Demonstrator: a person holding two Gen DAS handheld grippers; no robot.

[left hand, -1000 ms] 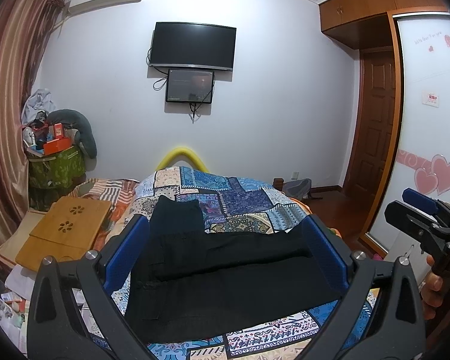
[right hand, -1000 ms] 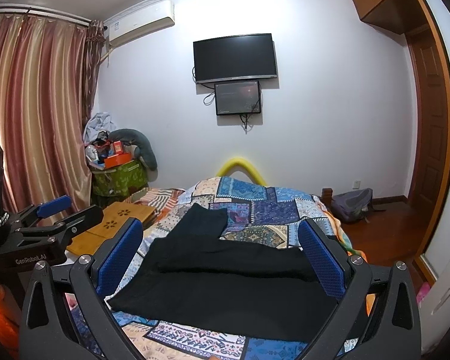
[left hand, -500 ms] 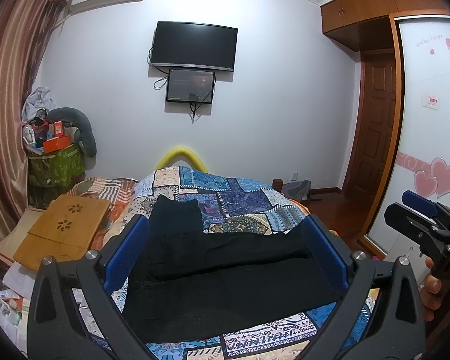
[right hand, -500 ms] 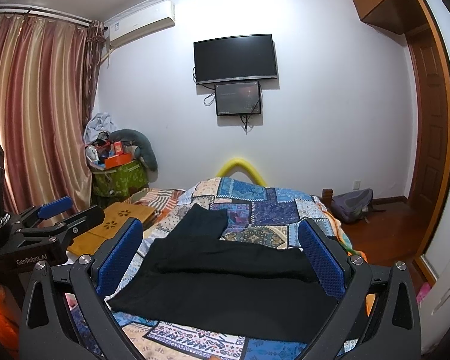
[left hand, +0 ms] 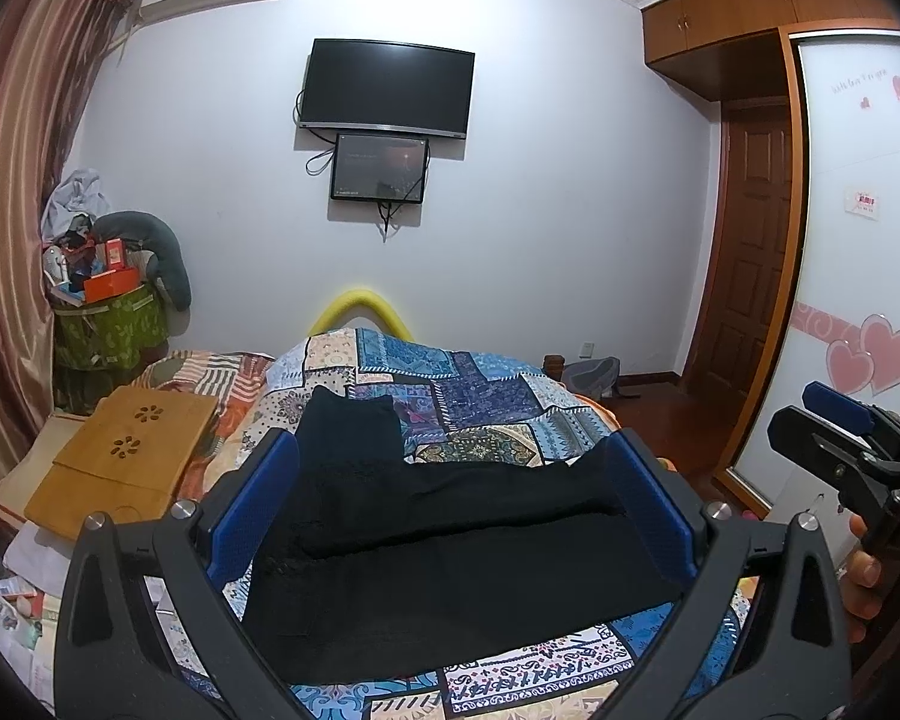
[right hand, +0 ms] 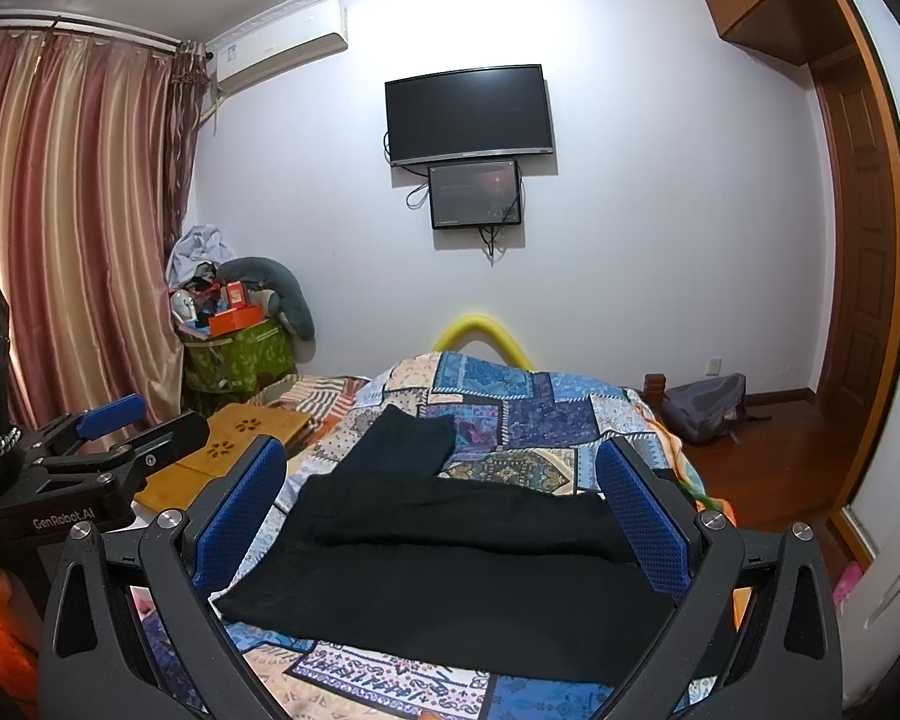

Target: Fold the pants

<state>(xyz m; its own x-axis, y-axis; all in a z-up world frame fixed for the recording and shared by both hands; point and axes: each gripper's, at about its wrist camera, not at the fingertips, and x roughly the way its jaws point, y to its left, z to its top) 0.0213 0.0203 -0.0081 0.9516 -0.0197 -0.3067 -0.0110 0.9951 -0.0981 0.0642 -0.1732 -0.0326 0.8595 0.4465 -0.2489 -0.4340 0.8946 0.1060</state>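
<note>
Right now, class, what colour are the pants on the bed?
Black pants, clearest in the right wrist view.

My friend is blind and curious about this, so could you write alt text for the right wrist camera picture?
Black pants lie spread on a bed with a patchwork quilt, framed by the wide-open blue-padded fingers of the right gripper, which holds nothing. The left gripper shows at the left edge, and a dark TV hangs on the far wall.

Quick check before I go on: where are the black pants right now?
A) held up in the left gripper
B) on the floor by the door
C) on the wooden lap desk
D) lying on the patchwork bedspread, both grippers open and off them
D: the pants lie on the bedspread, with the left gripper and right gripper both open and holding nothing.
</note>
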